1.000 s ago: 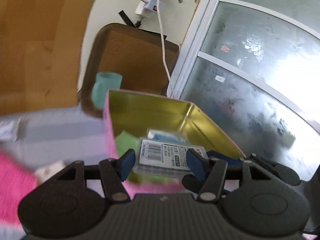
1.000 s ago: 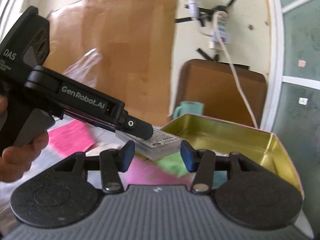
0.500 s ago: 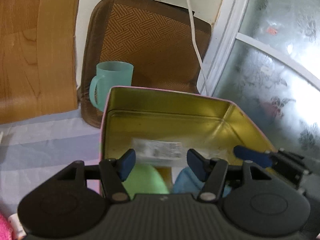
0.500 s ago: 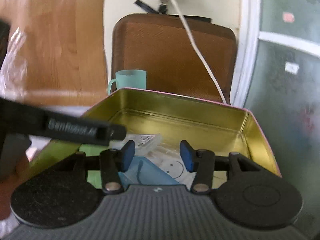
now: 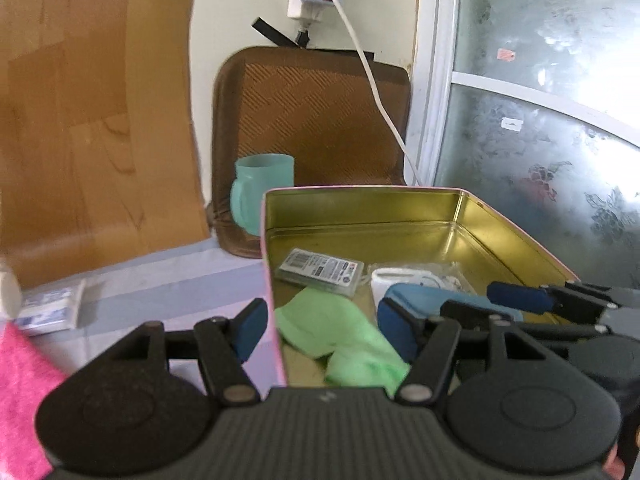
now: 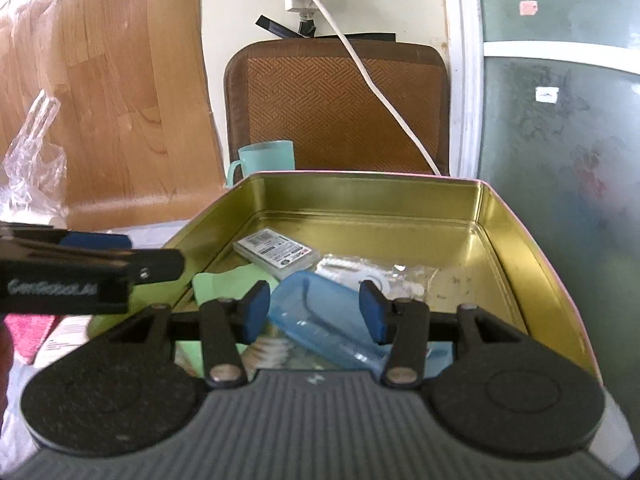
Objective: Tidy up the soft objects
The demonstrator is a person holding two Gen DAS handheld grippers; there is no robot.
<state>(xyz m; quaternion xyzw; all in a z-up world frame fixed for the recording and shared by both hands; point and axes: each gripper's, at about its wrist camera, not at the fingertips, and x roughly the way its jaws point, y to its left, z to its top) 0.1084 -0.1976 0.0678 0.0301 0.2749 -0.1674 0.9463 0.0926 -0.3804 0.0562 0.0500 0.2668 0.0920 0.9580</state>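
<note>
Left gripper [image 5: 322,326] sat half open with nothing between its pads, straddling the near-left wall of the gold tin [image 5: 516,236]. Right gripper [image 6: 314,310] was also part open, poised over the blue plastic case [image 6: 320,312]; the case filled the gap, but I couldn't tell whether the pads were pressing — probably not.

Just ahead of the left gripper, inside the tin, lay the green cloth [image 5: 340,336] — crumpled and limp, likely light. It should bunch rather than slide, so pinch a raised fold near its middle, not a flat edge. Further ahead sat the clear labelled box [image 5: 322,270], stiff and probably slippery. The pink cloth [image 5: 20,384] lay outside the tin, down to the left gripper's left — soft too, so take it at a fold.
</note>
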